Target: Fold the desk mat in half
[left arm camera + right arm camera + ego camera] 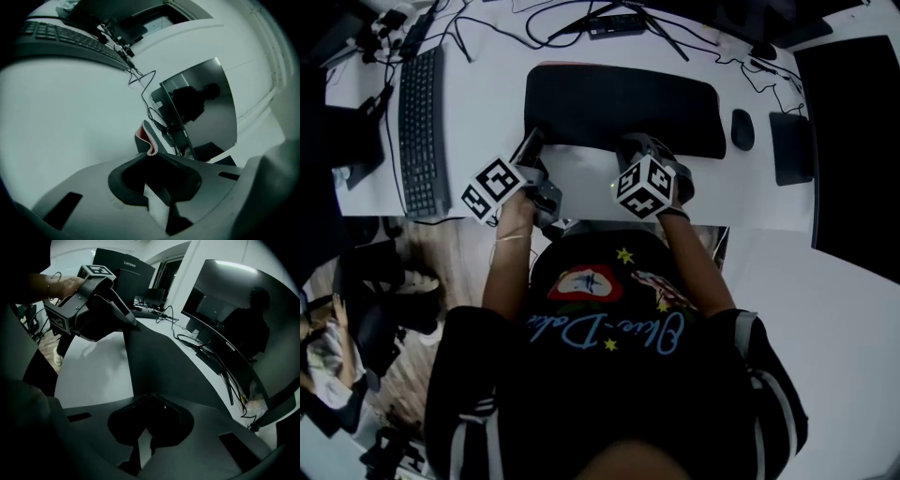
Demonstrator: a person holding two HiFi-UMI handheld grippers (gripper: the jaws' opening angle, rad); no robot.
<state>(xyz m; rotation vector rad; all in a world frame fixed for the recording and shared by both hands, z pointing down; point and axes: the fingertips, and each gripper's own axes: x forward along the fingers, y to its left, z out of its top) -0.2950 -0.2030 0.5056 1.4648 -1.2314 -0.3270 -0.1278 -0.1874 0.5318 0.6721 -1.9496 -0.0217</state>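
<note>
Around the desk mat (623, 108), the keyboard (422, 131) stands in the way at 9 o'clock, the mouse (742, 129) at 3 o'clock and the power strip (616, 24) at 12 o'clock. The bare desk (487, 103) between keyboard and mat gives free passage.

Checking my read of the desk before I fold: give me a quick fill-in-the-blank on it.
1. The left gripper pinches the desk mat at its corner, baring a ____ underside.
2. In the head view the keyboard lies ____ of the mat.
3. The mouse sits just ____ of the mat.
Missing words: red; left; right.
</note>
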